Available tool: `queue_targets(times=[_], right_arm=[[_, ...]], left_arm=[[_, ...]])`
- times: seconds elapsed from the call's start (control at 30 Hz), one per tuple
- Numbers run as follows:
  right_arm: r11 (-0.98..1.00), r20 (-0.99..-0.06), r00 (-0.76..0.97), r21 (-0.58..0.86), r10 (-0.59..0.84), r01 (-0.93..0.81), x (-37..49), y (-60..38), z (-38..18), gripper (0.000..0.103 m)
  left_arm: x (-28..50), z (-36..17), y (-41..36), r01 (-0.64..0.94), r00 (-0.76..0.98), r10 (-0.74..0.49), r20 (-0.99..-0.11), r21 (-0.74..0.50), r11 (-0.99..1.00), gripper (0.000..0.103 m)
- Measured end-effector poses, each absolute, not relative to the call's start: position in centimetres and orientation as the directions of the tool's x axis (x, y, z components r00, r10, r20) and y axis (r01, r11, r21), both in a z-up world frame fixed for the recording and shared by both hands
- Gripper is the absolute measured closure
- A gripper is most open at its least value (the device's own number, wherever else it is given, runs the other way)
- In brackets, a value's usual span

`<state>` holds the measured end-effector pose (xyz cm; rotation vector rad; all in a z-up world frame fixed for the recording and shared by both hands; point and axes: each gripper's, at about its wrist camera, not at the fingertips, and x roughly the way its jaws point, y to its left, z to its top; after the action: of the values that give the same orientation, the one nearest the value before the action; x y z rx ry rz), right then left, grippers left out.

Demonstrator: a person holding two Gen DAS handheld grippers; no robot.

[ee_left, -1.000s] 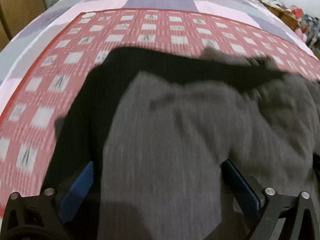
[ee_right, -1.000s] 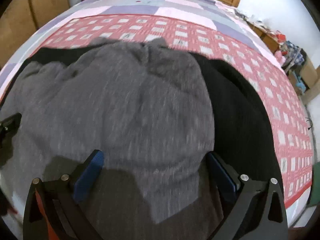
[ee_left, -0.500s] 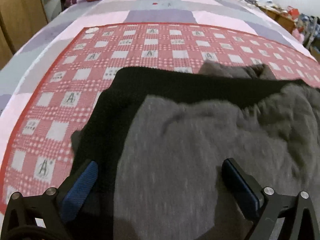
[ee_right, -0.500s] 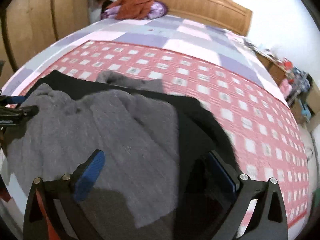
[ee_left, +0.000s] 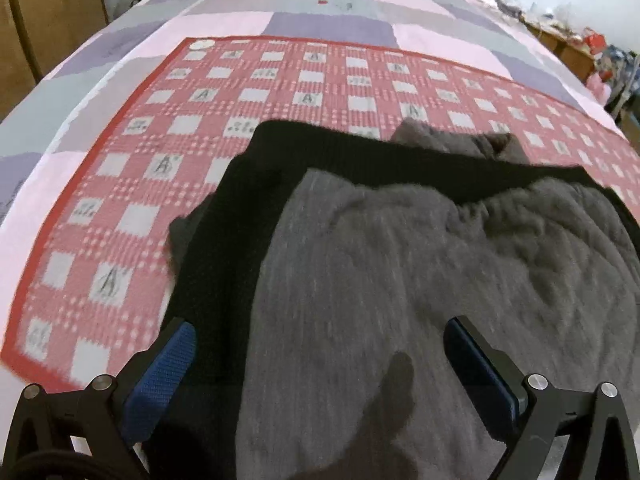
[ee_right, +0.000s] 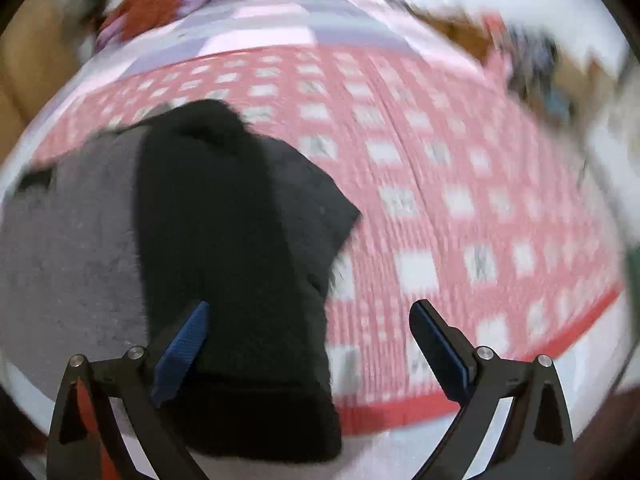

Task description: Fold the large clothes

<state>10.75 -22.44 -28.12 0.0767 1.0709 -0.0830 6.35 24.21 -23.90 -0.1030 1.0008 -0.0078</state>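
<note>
Left gripper (ee_left: pixel 320 352): wide apart above the grey sweater (ee_left: pixel 400 300); nothing pinched
Right gripper (ee_right: pixel 308 328): wide but closing; nothing between its fingers; black cloth (ee_right: pixel 240 240) below
Grey sweater: lies rumpled on the black cloth
Bed (ee_left: pixel 328 24): red checked blanket (ee_left: pixel 120 184) under both clothes

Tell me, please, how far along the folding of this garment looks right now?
Partly done: the grey side lies folded over the black garment on the checked cloth. Nothing is in hand; the left gripper is open and the right gripper, closing slightly, grips nothing. The black flap remains unfolded.
</note>
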Motion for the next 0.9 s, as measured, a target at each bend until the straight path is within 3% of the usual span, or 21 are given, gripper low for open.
queue_targets(times=[0.17,0.4,0.63,0.77,0.9], right_arm=[[1.0,-0.839,0.545,0.019,0.007,0.018,7.5,-21.1,-21.7,0.009],[0.99,-0.839,0.529,0.073,0.126,-0.12,1.2,-14.5,-12.3,0.009],[0.984,-0.875,0.457,0.104,0.159,-0.142,-4.8,-10.8,-5.2,0.009],[0.982,-0.885,0.441,0.085,0.153,-0.169,-6.8,-9.1,-2.7,0.009],[0.976,-0.895,0.418,0.074,0.156,-0.206,-7.2,-7.4,-1.5,0.009]], left_arm=[[1.9,-20.4,22.9,-0.052,0.482,-0.023,-0.876,-0.055,0.997,0.0],[-4.1,-10.7,19.2,-0.007,0.483,0.0,-0.875,-0.004,1.0,0.0],[-7.5,-2.5,19.0,-0.142,0.461,0.116,-0.88,0.055,0.988,0.0],[-8.3,-0.4,19.7,-0.187,0.45,0.052,-0.892,-0.038,0.982,0.0],[-8.7,0.0,18.6,-0.182,0.432,0.031,-0.901,-0.053,0.982,0.0]])
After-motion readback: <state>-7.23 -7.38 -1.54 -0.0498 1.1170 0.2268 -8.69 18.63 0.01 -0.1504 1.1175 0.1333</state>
